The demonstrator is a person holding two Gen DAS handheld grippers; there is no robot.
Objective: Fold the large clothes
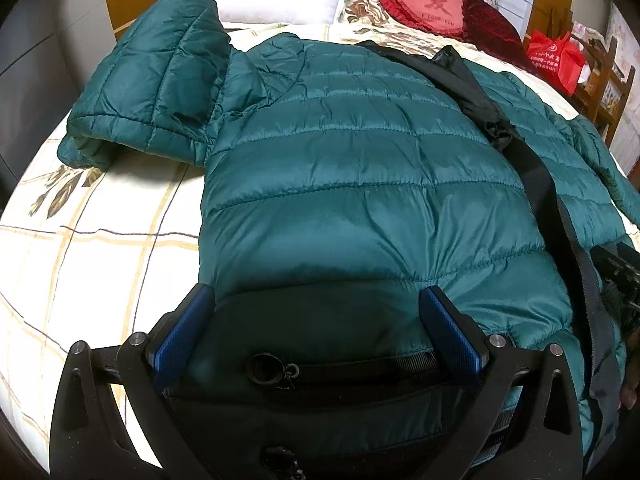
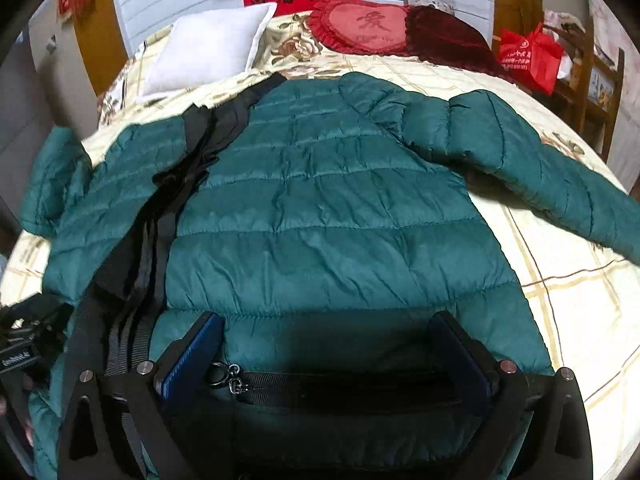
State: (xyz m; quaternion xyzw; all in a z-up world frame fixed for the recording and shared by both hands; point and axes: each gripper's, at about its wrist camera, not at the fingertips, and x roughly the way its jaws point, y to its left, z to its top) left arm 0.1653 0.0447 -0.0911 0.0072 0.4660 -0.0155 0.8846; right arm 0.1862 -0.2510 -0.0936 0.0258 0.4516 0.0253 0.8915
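Teal quilted puffer jacket (image 1: 360, 160) lies spread on the checked bedspread (image 1: 100, 260) (front up); left gripper (image 1: 316, 300) and right gripper (image 2: 328, 328) hover spread wide over its hem.

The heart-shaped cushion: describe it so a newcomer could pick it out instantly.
Look to the head of the bed, beyond the green puffer jacket. Right of the white pillow lies the heart-shaped cushion: red, frilled, with a character at its centre, unlike the plain dark red cushion beside it.
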